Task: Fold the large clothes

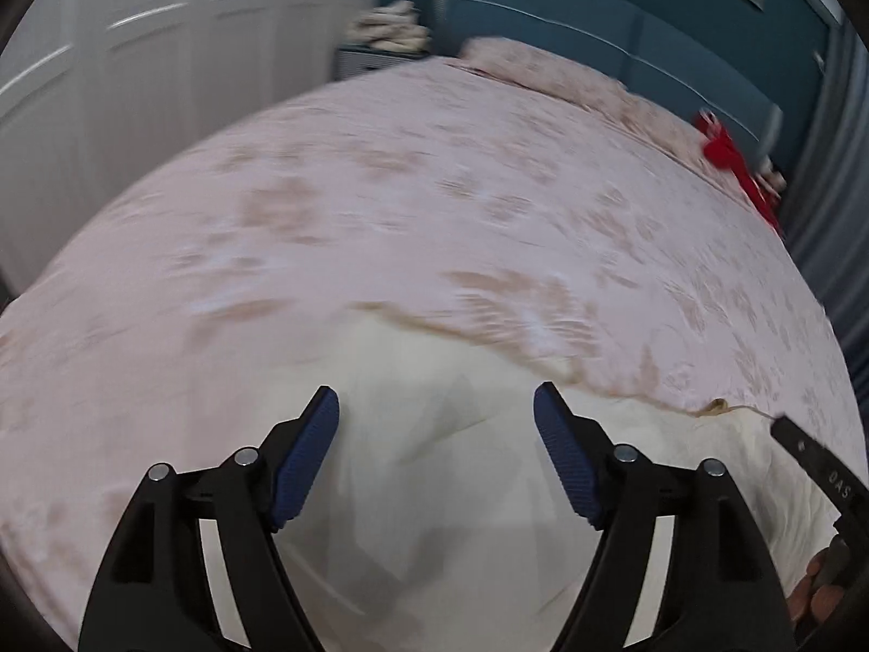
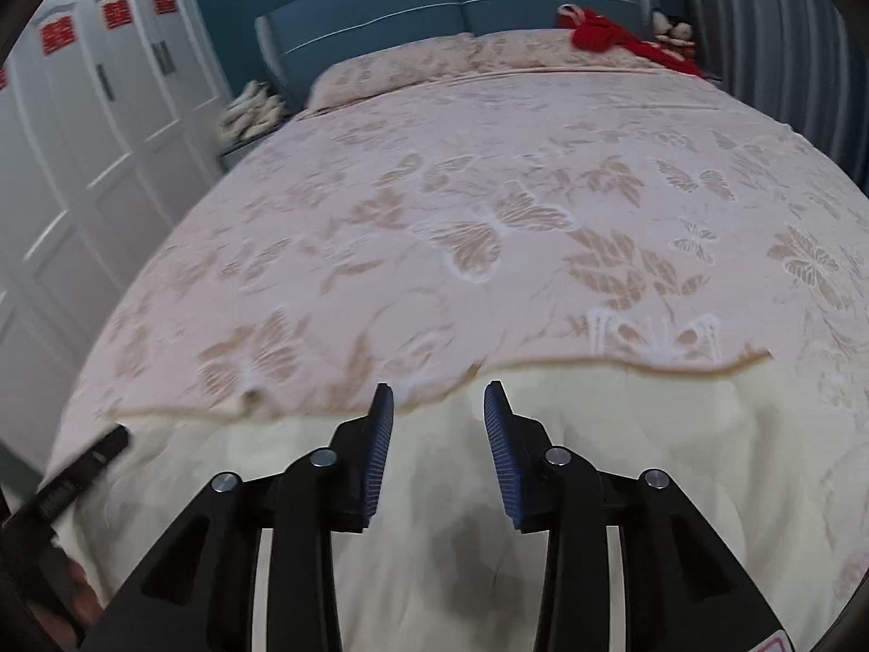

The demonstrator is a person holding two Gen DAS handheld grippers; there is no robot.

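Now both claws hover empty over the turned-back quilt.
Left gripper [image 1: 436, 407] gapes wide, right gripper [image 2: 439, 399] half-open; cream quilt underside [image 2: 624, 434] lies beneath them, and a shallow pinch could slip off its hem [image 2: 597, 363].

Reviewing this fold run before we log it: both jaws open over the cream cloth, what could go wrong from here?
1. The cream garment lies on a patterned bedspread; a deep pinch by the right gripper could catch both layers.
2. The left gripper view is motion-blurred, so its grasp may miss the garment's edge.
3. The jaws stand at different widths, so the lift could go uneven.
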